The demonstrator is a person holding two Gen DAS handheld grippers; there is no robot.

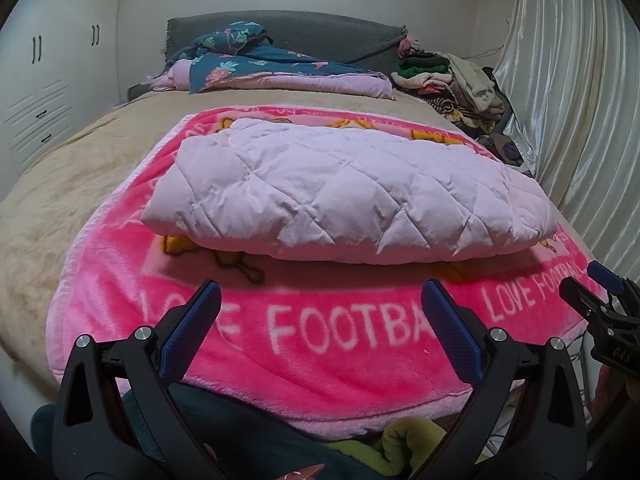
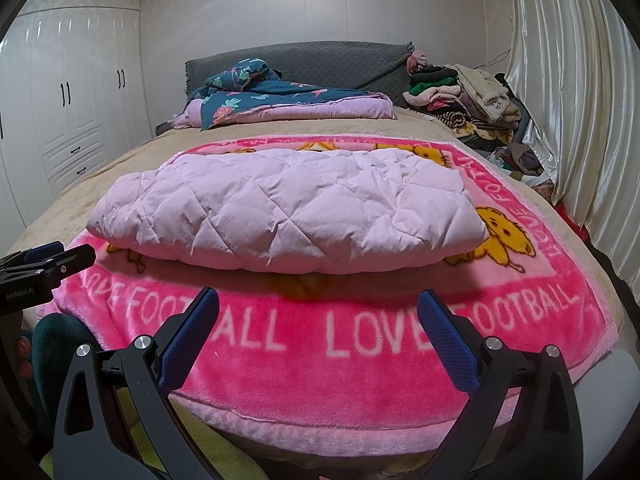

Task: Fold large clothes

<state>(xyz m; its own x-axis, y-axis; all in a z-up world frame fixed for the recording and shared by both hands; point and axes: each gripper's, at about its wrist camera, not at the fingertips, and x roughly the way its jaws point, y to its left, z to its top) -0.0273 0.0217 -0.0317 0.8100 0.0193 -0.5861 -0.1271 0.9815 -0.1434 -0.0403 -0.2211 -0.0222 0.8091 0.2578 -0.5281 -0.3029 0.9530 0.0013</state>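
On the bed's middle lay the pale lilac quilted padded garment (image 1: 344,192) (image 2: 288,212), folded into a puffy bundle, resting on a hot-pink fleece blanket with white LOVE FOOTBALL lettering (image 1: 304,344) (image 2: 320,364). Left gripper (image 1: 320,304) hovered near the blanket's front edge, blue-padded fingers spread wide, holding nothing. Right gripper (image 2: 318,312) likewise, spread and empty, apart from the garment. Beige plush bedspread (image 1: 60,184) sat beneath. Behind: dark blue floral quilt (image 2: 256,92), grey headboard (image 2: 320,60), heap of mixed clothes (image 2: 468,92), white wardrobe (image 2: 68,92), cream curtain (image 2: 576,92).
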